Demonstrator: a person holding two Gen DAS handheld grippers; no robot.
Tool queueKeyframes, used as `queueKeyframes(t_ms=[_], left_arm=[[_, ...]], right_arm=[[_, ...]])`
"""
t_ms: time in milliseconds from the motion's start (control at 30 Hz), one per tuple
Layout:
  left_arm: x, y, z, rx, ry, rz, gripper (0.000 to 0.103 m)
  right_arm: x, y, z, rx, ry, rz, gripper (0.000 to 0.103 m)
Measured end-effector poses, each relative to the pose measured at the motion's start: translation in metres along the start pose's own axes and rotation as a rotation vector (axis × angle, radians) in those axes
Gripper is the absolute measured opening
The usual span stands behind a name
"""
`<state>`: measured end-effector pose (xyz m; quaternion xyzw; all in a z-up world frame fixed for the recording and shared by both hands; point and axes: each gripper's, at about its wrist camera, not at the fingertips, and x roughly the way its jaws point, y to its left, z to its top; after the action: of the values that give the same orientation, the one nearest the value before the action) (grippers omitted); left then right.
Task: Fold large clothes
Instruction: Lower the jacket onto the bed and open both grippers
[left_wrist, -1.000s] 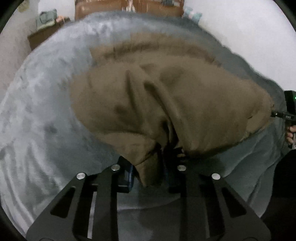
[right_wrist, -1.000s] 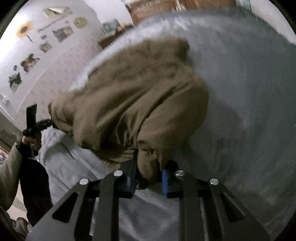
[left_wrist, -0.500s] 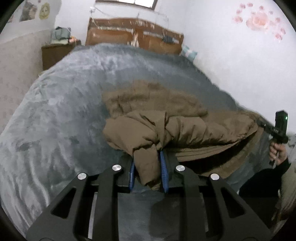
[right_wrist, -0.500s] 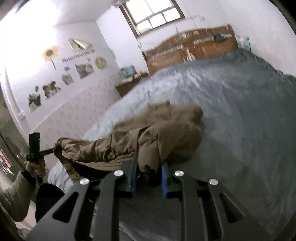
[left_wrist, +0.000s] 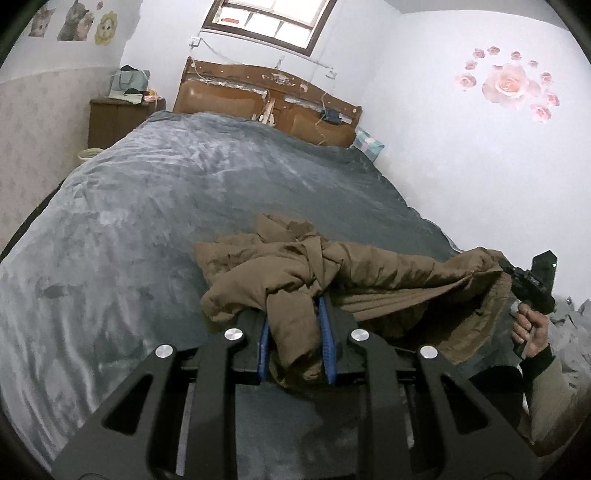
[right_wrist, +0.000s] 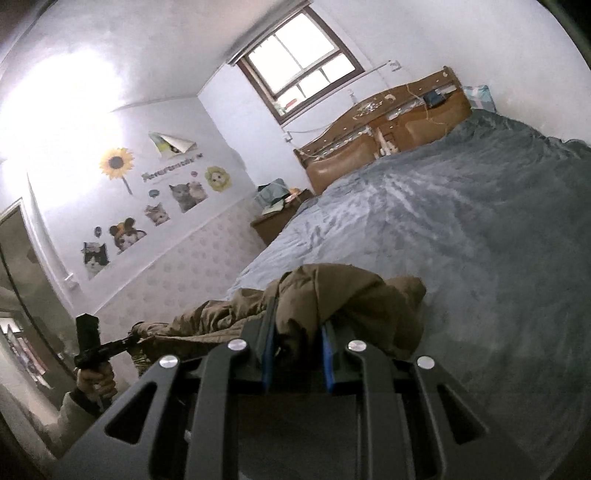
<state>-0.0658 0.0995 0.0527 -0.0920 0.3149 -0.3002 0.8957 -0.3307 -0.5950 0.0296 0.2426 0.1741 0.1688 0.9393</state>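
Brown coat (left_wrist: 369, 269): lay bunched at the near edge of the grey bedspread (left_wrist: 184, 206); left gripper (left_wrist: 293, 332) clamped on one fold; right gripper (right_wrist: 295, 345) clamped on another, the cloth stretched between them.

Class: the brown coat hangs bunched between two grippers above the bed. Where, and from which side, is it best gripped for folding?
Grip the brown coat at its two outer corners, coming from the near bed edge. The left gripper and right gripper already pinch such bunched ends; the fabric sags between them, so wide-apart holds should spread it best.
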Motion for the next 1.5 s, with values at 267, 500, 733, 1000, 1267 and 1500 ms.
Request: queueKeyframes(t_ms=[267,500,733,1000,1267,1500], left_arm=[[0.094,0.021,0.057,-0.129,0.005,0.041,0.021],[0.194,0.059,0.086,-0.286,0.045,0.087,0.029],[0.23,0.095,0.079,-0.332,0.0,0.226,0.089],[0.192,0.082,0.087,-0.151,-0.037,0.331,0.096],[0.209,0.079,0.059,-0.067,0.085,0.299,0.098],[0.251,0.109,0.05,-0.213,0.18,0.193,0.1]], right_arm=[[0.087,-0.039,0.045,0.161,0.029,-0.12,0.02],[0.169,-0.083,0.06,0.233,0.108,-0.238,0.023],[0.214,-0.123,0.049,0.294,0.041,-0.338,0.09],[0.187,-0.108,0.052,0.096,0.01,-0.385,0.093],[0.216,-0.112,0.018,-0.046,0.211,-0.421,0.093],[0.25,-0.131,0.005,-0.07,0.306,-0.478,0.093]])
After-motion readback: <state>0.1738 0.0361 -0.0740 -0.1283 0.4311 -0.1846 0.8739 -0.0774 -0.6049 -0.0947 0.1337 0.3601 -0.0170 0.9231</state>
